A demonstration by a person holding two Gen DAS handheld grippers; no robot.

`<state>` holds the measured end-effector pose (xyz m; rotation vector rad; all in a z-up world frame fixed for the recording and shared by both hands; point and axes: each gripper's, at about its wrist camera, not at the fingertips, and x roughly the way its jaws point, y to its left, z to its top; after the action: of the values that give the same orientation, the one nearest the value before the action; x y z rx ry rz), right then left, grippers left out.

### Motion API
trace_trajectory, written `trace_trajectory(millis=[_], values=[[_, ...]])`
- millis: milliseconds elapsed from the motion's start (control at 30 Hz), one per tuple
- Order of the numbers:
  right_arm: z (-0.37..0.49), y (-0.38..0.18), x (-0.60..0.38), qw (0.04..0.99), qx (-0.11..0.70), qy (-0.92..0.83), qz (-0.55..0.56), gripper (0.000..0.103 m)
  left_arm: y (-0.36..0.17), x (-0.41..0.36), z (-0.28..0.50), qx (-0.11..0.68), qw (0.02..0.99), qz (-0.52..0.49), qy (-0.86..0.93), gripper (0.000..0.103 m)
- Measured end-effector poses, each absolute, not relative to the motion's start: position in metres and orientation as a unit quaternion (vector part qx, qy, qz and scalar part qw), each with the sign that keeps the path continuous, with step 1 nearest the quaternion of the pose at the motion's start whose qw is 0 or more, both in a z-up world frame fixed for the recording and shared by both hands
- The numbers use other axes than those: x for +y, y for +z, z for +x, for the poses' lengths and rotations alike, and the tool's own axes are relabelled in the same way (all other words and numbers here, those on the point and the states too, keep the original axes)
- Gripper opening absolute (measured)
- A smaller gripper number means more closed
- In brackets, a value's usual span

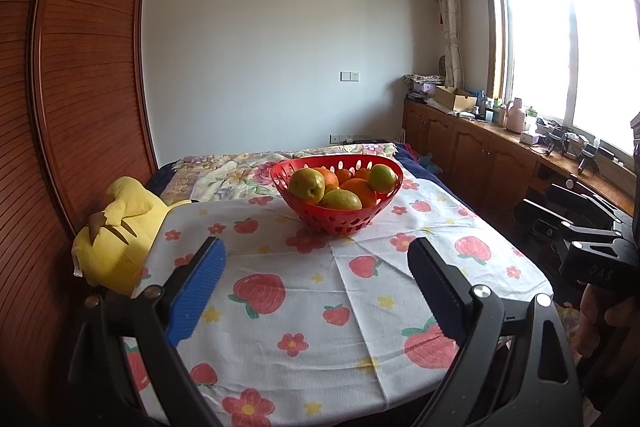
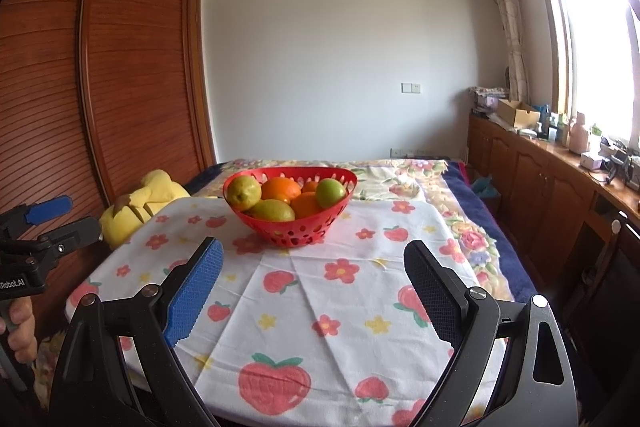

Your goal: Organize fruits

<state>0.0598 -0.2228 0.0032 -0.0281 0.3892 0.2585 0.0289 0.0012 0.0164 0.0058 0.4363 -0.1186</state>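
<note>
Looked pretty much finished or else not started, hard to call: every fruit I could see sat piled in the red basket at frame center on the strawberry-print cloth, while the left hand-held gripper and right hand-held gripper both hung wide open, holding nothing.

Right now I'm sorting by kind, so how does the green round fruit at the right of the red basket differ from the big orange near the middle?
The green fruit is green with a yellowish tinge; the orange is deep orange. The green fruit looks smaller, the orange larger. The green fruit sits against the red basket at its right rim; the orange sits nearer the centre, behind a yellow-green pear. Both are roundish, lie loose in the basket, and neither is gripped.
</note>
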Motion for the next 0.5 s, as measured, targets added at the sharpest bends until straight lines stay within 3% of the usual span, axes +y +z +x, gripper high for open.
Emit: trace_trajectory(millis=[500], values=[[0.0584, 0.0027, -0.2215, 0.973, 0.193, 0.127, -0.014, 0.093, 0.0163, 0.0034, 0.0255, 0.215, 0.975, 0.006, -0.053, 0.093]])
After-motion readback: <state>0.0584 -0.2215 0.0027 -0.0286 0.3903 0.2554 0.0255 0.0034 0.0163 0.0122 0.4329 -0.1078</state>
